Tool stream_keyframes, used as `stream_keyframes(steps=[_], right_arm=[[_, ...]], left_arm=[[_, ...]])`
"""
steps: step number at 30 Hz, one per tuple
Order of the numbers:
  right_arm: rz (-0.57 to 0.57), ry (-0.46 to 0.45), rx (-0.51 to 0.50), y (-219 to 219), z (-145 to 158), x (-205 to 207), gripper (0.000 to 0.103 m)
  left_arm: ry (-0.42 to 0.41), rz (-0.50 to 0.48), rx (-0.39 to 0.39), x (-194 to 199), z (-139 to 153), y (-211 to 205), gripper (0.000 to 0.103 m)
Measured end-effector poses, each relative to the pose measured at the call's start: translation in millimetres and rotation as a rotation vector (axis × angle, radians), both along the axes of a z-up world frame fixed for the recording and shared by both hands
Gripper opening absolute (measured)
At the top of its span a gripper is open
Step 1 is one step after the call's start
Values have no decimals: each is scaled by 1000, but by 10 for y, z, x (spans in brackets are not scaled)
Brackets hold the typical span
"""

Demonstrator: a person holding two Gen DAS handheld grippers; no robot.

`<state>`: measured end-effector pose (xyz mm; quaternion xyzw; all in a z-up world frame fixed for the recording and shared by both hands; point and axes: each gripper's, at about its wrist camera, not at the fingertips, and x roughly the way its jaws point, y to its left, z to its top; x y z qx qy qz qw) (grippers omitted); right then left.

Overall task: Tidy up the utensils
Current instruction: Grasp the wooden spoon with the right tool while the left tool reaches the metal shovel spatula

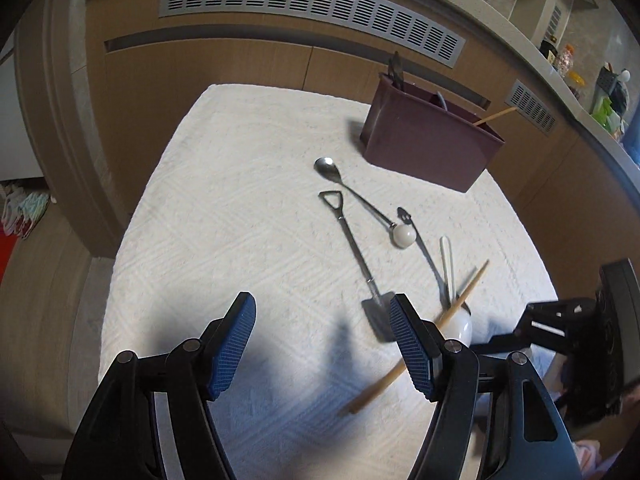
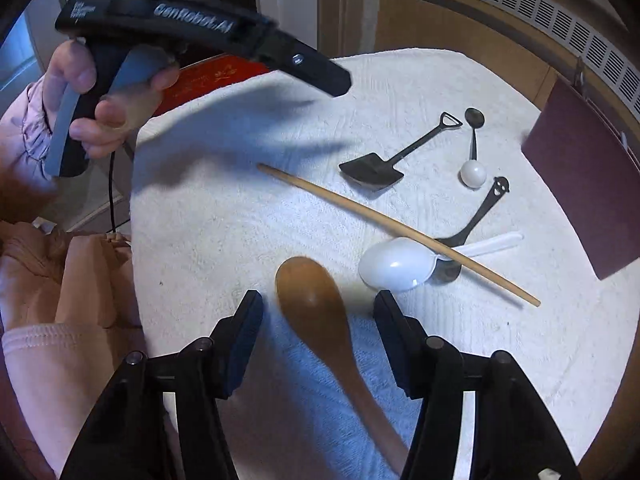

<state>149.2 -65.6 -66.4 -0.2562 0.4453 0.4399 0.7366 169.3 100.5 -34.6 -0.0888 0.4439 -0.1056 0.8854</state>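
Utensils lie on a white towel: a shovel-shaped spoon, a metal spoon with a white ball end, a black smiley spoon, a white plastic spoon and a wooden chopstick. A maroon utensil holder stands at the back with a few utensils in it. My left gripper is open above the towel, left of the shovel spoon's blade. My right gripper is open, with a wooden spoon lying between its fingers. The chopstick crosses the white spoon.
Wooden cabinet fronts with vent grilles stand behind the table. The holder is at the right edge of the right wrist view. The left gripper's handle and the hand holding it hang over the towel's far left corner.
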Motion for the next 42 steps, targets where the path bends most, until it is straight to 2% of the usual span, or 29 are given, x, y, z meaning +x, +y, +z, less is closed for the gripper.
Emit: stream_keyframes(steps=[3, 4, 5, 6, 7, 10, 13, 17, 19, 22, 25, 29, 35, 38, 40, 41, 42], right_arm=[[2, 25, -8, 3, -1, 74, 54], [2, 35, -6, -11, 1, 78, 50], [-6, 40, -5, -29, 1, 72, 39], [-24, 42, -7, -52, 9, 69, 33], [-43, 44, -7, -67, 14, 54, 30], [-113, 50, 11, -146, 38, 62, 30], [-215, 10, 53, -326, 142, 59, 30], [-425, -10, 163, -723, 318, 183, 30], [-529, -69, 201, -904, 427, 225, 29], [-649, -151, 256, -1076, 571, 243, 29], [-735, -203, 309, -1157, 664, 292, 29], [-785, -241, 346, -1131, 725, 255, 29], [-774, -265, 338, -1042, 660, 175, 28], [-778, -279, 339, -1064, 653, 117, 28], [-783, -293, 336, -1076, 667, 87, 28], [-786, -297, 336, -1084, 675, 77, 28], [-788, -300, 338, -1090, 680, 71, 28]], left_arm=[[17, 13, 6, -21, -40, 56, 70], [20, 17, 7, -29, -53, 68, 70], [23, 18, 7, -33, -64, 79, 70], [26, 18, 7, -32, -75, 78, 70], [29, 18, 8, -28, -84, 70, 70], [36, 5, 10, -10, -96, 9, 70], [41, -26, 10, 5, -104, -105, 70], [33, -89, 38, -1, -130, -330, 70], [21, -110, 62, -19, -145, -451, 70], [-5, -64, 66, -47, -163, -557, 70], [-51, 42, 78, -58, -146, -630, 66], [-32, 135, 38, -25, -188, -712, 64], [5, 142, 130, -10, -366, -955, 62], [-10, 152, 148, -4, -370, -946, 52], [-17, 154, 135, -8, -366, -895, 43], [-18, 148, 125, -8, -362, -867, 35], [-22, 146, 123, -17, -358, -852, 34]])
